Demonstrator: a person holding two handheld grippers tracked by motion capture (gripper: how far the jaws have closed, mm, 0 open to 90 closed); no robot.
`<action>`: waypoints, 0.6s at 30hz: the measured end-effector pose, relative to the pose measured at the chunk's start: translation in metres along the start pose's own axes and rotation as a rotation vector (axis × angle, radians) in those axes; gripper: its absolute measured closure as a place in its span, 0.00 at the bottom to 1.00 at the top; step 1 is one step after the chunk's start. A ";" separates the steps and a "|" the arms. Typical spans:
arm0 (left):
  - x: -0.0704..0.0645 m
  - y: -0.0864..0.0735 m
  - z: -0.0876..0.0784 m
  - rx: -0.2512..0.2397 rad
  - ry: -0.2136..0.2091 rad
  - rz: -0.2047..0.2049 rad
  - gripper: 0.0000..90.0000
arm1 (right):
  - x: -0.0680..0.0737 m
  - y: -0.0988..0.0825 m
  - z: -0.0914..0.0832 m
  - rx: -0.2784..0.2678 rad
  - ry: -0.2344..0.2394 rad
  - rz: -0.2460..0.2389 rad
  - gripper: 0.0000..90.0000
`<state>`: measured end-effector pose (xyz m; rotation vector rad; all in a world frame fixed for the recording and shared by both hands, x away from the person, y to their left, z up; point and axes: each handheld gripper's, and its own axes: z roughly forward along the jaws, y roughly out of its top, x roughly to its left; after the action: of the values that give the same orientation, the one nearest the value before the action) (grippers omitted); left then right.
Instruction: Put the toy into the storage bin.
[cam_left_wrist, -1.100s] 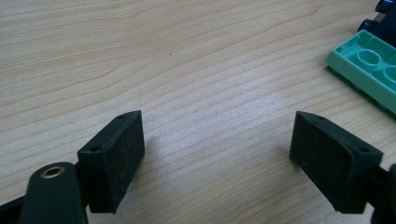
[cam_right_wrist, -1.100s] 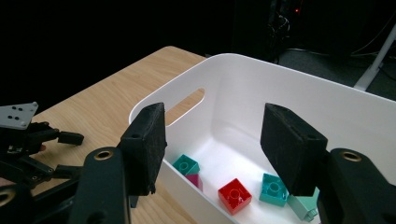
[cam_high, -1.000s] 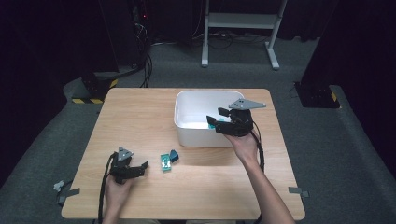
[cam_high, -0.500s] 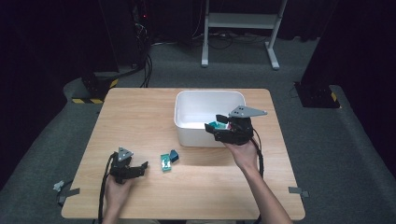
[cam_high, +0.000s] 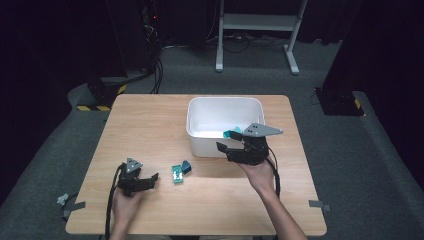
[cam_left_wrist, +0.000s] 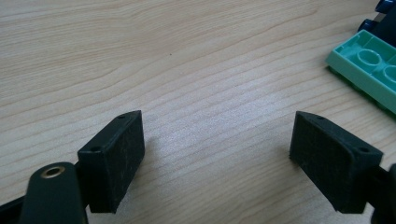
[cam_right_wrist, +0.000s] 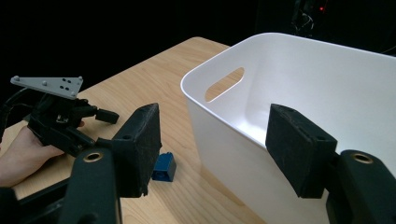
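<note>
A white bin (cam_high: 200, 112) stands at the back middle of the wooden table (cam_high: 150, 125), with a teal brick (cam_high: 231, 133) lying inside near its front wall. My right gripper (cam_high: 226, 151) hovers just outside that front wall. Its jaws have just been opening and now stand open with no brick between them. In the right gripper view (cam_right_wrist: 215, 149) the bin's corner (cam_right_wrist: 280, 70) shows beyond the pads. A green brick (cam_high: 176, 174) and a dark blue brick (cam_high: 186, 166) lie side by side on the table. My left gripper (cam_high: 150, 180) rests open just left of them, its pads (cam_left_wrist: 114, 163) empty.
The green brick (cam_left_wrist: 369, 65) lies at the right edge of the left gripper view, the dark blue one (cam_left_wrist: 373, 21) behind it. In the right gripper view the blue brick (cam_right_wrist: 163, 167) and the left gripper (cam_right_wrist: 60, 116) sit left of the bin. Dark floor surrounds the table.
The right gripper drew back from over the bin toward the person and sank a little. Its jaws widened and the teal brick now lies in the bin. The left gripper stayed still.
</note>
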<state>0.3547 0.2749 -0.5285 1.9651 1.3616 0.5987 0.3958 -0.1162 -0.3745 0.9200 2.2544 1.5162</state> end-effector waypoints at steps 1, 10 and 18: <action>0.000 0.000 0.000 0.000 0.000 0.000 0.20 | 0.000 -0.002 0.001 0.000 0.004 0.001 0.40; 0.000 0.000 0.000 0.000 0.001 -0.001 0.20 | 0.007 -0.014 0.005 0.016 0.016 -0.007 0.42; 0.000 0.000 0.000 0.000 0.001 -0.001 0.20 | 0.005 -0.028 0.010 0.030 0.026 0.019 0.41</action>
<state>0.3545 0.2747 -0.5285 1.9646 1.3631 0.5995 0.3874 -0.1133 -0.4036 0.9382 2.2985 1.5153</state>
